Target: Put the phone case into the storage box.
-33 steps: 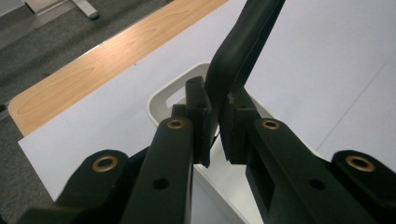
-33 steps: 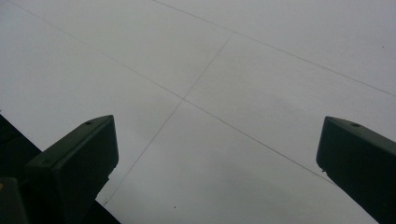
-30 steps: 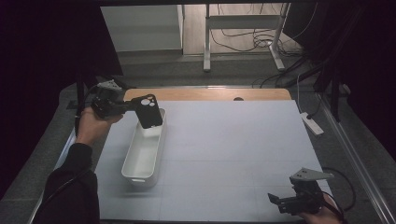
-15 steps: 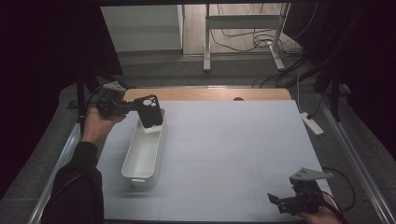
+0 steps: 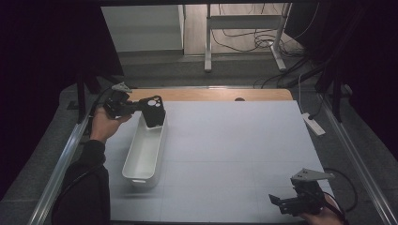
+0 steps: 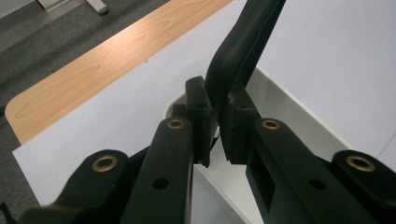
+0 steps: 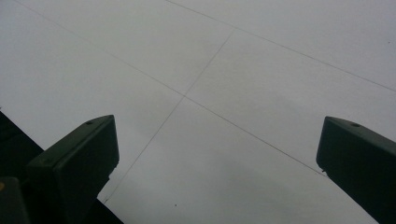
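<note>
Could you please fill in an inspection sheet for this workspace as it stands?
Surface: white mat over a wooden table.
Job's things: black phone case, upright over the far end of the white bin.
Clutter: nothing seen.
Tongs: left tongs shut on the case's edge; right tongs open, empty, at the mat's near right.
Cables: loose tangle on the floor beyond.
Surroundings: metal stand, power strip right of the table.

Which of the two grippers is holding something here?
The left gripper, shut on the black phone case over the white bin; the right gripper is open and empty.
</note>
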A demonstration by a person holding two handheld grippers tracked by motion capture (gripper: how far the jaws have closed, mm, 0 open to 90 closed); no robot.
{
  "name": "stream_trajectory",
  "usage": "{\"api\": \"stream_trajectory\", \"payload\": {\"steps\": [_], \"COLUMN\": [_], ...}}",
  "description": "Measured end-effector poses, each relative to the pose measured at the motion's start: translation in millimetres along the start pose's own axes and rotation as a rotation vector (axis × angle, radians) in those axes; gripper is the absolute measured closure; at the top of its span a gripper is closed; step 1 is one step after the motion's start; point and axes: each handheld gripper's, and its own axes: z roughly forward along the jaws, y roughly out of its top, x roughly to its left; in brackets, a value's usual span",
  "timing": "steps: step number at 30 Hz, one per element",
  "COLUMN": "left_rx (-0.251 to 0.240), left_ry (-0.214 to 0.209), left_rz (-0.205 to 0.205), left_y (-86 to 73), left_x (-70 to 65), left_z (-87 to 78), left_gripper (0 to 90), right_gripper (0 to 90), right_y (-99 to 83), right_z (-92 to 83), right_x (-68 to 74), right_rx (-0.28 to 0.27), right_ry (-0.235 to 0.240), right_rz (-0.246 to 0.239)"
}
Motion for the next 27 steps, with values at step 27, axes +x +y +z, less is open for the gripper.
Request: {"api": "stream_trajectory", "payload": {"steps": [27], "left_rx": [-0.159], "left_ry": [-0.022], "left_rz": [-0.026], "left_y": [-21.0], "left_x": [23.3], "left_z": [27.1], "left_gripper": [78.6], "right_gripper": [0.0], "right_y": [0.6], "right_z": [1.7], "right_x": [-0.8], "right_rx": [0.015], "right_ry": [0.016], "right_rz": [-0.004]}}
